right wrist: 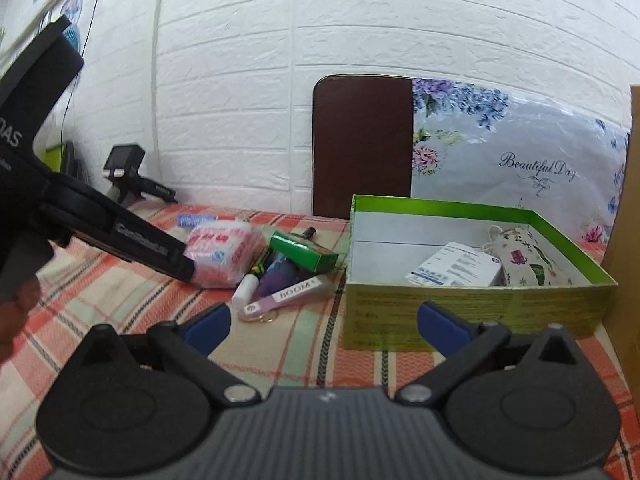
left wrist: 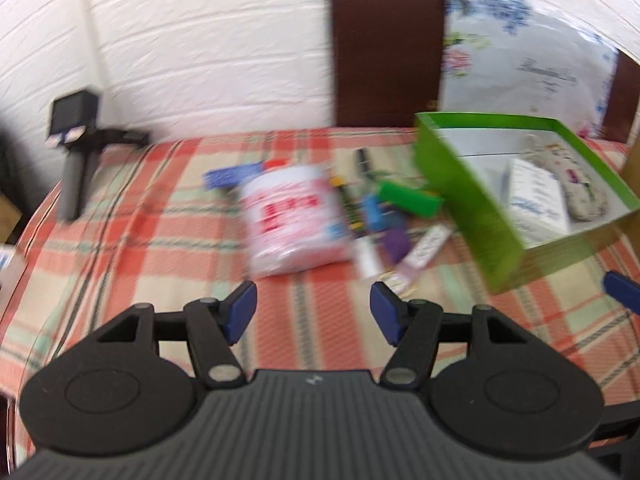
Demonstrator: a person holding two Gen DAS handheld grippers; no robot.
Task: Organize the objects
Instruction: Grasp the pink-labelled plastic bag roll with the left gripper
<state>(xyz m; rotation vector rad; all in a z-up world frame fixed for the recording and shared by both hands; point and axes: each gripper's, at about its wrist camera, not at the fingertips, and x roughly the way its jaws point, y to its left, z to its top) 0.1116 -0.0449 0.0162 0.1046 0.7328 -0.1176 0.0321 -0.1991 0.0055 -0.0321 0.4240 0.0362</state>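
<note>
Both grippers hang over the plaid cloth (right wrist: 100,280) with nothing between their pads — the left gripper (left wrist: 313,312) partly open, the right gripper (right wrist: 324,322) spread wide. The pink packet (right wrist: 224,254) and small clutter lie beside the green box (right wrist: 472,312), near the wall.

Behind the worktop I see a white brick-pattern wall (right wrist: 240,80). A dark brown chair back (right wrist: 362,144) stands against it, and just beside that sits a floral pillow in clear plastic (right wrist: 516,156) printed "Beautiful Day". A red, green and cream checked cloth (left wrist: 160,232) covers the worktop. At its far left corner I make out a small black camera on a stand (left wrist: 76,128), blurred in the left view.
</note>
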